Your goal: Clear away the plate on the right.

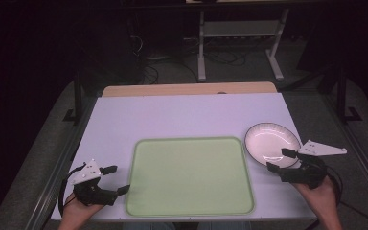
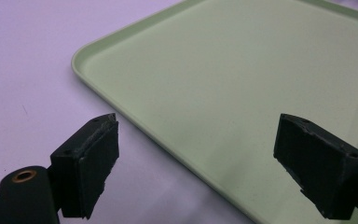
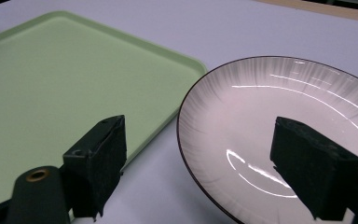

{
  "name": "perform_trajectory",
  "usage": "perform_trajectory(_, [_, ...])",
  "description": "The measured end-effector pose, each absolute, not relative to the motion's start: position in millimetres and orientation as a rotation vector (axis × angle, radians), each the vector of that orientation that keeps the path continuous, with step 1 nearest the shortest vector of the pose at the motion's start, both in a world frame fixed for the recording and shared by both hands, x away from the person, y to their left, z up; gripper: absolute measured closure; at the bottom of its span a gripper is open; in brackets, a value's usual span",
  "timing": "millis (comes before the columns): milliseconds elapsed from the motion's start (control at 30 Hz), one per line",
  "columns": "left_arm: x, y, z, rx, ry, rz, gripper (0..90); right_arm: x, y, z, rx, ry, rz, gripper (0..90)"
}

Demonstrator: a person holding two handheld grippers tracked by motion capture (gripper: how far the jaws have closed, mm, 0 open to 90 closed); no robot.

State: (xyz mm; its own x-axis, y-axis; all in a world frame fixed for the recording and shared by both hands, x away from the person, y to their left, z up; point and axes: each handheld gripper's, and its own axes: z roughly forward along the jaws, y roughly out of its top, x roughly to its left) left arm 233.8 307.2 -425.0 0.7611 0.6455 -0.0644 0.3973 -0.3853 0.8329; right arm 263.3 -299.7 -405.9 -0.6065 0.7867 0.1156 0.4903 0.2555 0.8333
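A pale green tray (image 1: pixel 190 177) lies flat near the front of the white table. To its right sits a white plate with a dark rim (image 1: pixel 272 141). My left gripper (image 1: pixel 116 179) is open at the tray's left edge, one jaw over the table and the other over the tray (image 2: pixel 223 84). My right gripper (image 1: pixel 281 159) is open at the plate's near rim; in the right gripper view the plate (image 3: pixel 279 126) lies between and beyond the jaws, with the tray's corner (image 3: pixel 74 79) to the left. Nothing is held.
The white table top (image 1: pixel 187 115) has a wooden strip (image 1: pixel 189 89) along its far edge. Beyond the table stand a metal frame's legs (image 1: pixel 239 43) and cables on a dark floor. A rail runs along the table's left side (image 1: pixel 57 177).
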Motion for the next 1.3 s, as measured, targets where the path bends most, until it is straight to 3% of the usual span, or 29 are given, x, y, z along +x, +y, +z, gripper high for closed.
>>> perform_trajectory(733, [233, 309, -425, 2.021, 0.799, 0.343, 14.0, 273, -307, -399, 1.297, 2.248, 1.255, 16.2])
perform_trajectory(1300, [233, 310, -425, 2.02, 0.8, 0.344, 14.0, 292, -336, -386, 1.415, 2.258, 1.176, 17.1])
